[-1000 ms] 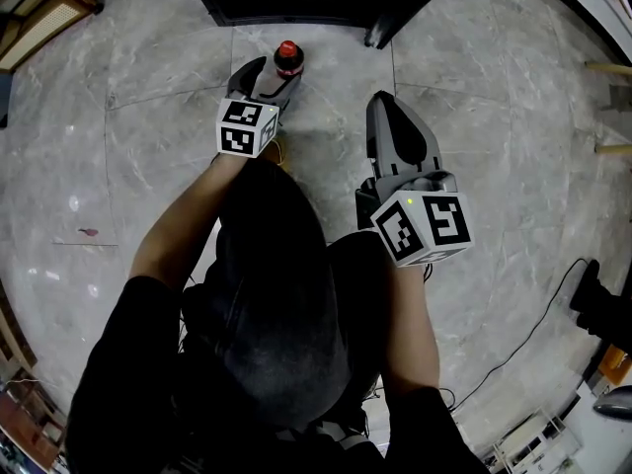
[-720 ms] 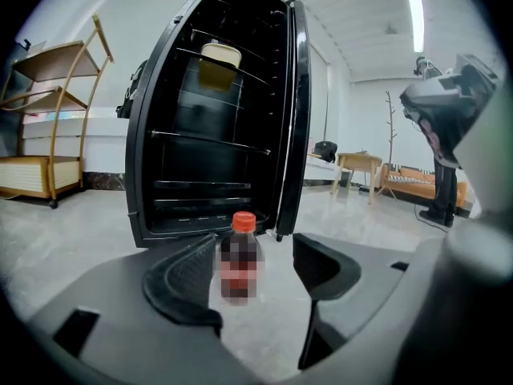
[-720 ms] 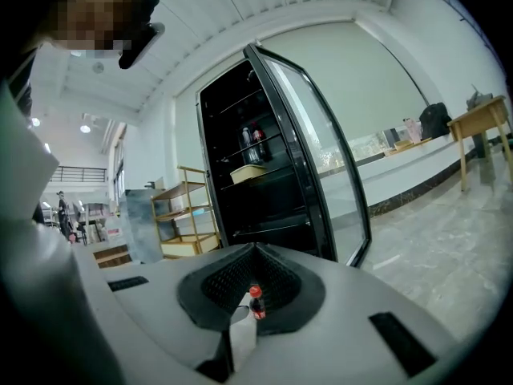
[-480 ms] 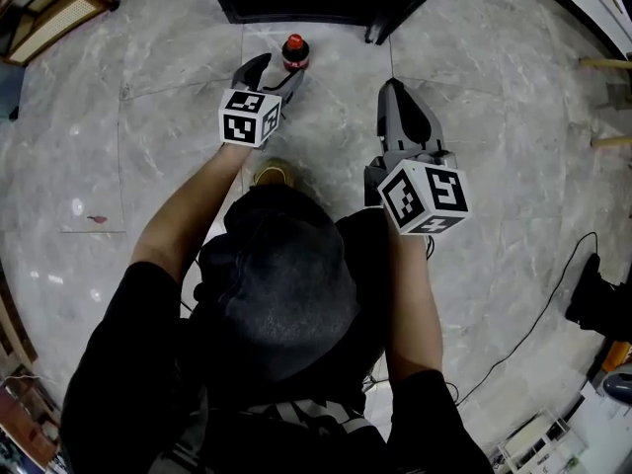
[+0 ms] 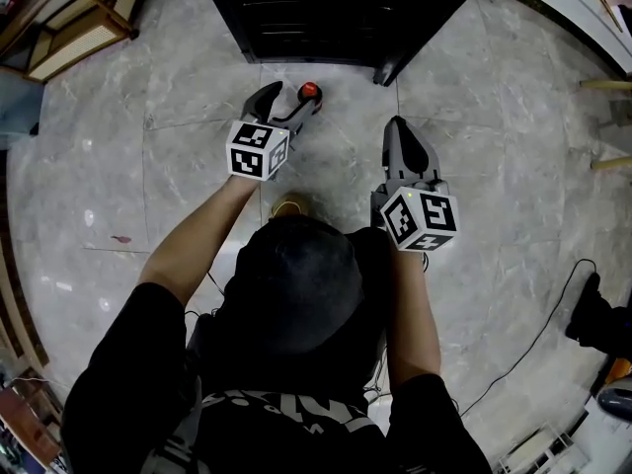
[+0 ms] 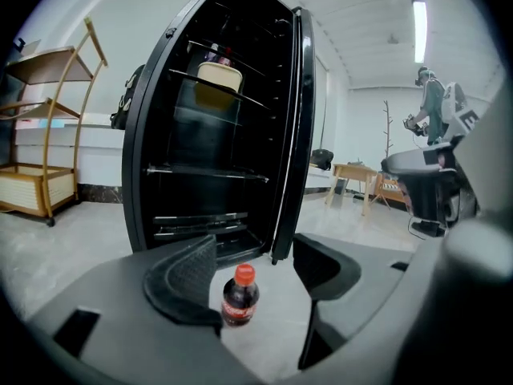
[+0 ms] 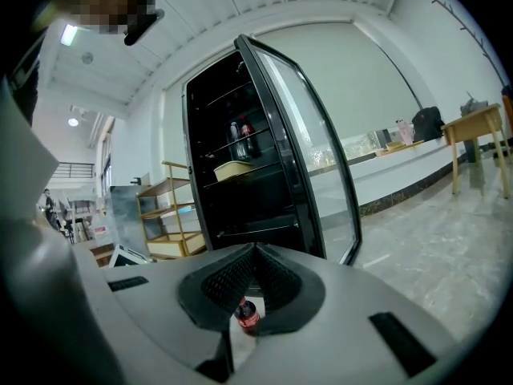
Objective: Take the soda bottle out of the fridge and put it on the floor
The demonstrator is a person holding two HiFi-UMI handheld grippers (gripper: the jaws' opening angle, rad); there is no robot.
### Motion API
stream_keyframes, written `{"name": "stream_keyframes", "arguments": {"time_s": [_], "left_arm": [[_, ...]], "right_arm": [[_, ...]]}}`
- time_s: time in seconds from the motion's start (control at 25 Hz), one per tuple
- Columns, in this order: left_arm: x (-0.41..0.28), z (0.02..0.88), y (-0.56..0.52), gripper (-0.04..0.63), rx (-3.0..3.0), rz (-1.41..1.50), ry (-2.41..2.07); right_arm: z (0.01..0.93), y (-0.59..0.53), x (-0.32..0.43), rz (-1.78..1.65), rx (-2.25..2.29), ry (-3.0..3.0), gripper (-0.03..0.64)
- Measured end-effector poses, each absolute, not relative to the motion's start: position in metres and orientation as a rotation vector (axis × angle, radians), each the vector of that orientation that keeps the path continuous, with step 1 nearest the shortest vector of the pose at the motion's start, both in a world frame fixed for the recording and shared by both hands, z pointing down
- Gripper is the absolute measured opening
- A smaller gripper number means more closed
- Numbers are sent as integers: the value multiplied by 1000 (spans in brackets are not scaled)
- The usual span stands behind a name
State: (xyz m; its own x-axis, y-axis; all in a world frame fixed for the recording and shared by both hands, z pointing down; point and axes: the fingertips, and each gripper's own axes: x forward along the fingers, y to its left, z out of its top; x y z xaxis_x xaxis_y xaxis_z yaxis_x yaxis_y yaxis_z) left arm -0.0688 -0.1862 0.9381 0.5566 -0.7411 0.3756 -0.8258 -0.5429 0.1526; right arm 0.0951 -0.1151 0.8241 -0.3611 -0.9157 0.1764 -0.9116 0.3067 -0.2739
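The soda bottle (image 6: pixel 240 297) stood upright on the floor (image 5: pixel 474 117), just in front of the open fridge (image 6: pixel 208 135), so I judged the task as good as done (only backing away was left). It was a small, rounded plastic bottle of dark cola with a red cap and label. My left gripper (image 6: pixel 256 255) had its ribbed jaws wide apart, framing the bottle without pressing it. My right gripper (image 7: pixel 255 251) had its jaws together on nothing. The fridge was glossy black with wire shelves and a glass door; the floor was polished grey veined stone.
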Motion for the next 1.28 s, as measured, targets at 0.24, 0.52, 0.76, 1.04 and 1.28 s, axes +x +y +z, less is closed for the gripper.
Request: {"name": "stream_keyframes", "arguments": {"time_s": [0.24,0.52,0.76,1.04,1.28], "left_arm": [[-64,858,-193,302,2469,392,-1243],[-64,726,-192,302,2446,427,-1214],[-59,608,-187,302,2451,429,-1198],[-62,487,-178,302,2420,390,-1176],[-53,401,-177,302,2462,355,-1121]], "right_arm": [[763,-129,94,-606,-1801,2523,23],[638,-126,82,-709,-1790,2546,23],[524,-123,80,-746,-1817,2543,23],[414,-119,79,-794,-1860,2487,23],[338,-122,81,-779,-1887,2463,23]]}}
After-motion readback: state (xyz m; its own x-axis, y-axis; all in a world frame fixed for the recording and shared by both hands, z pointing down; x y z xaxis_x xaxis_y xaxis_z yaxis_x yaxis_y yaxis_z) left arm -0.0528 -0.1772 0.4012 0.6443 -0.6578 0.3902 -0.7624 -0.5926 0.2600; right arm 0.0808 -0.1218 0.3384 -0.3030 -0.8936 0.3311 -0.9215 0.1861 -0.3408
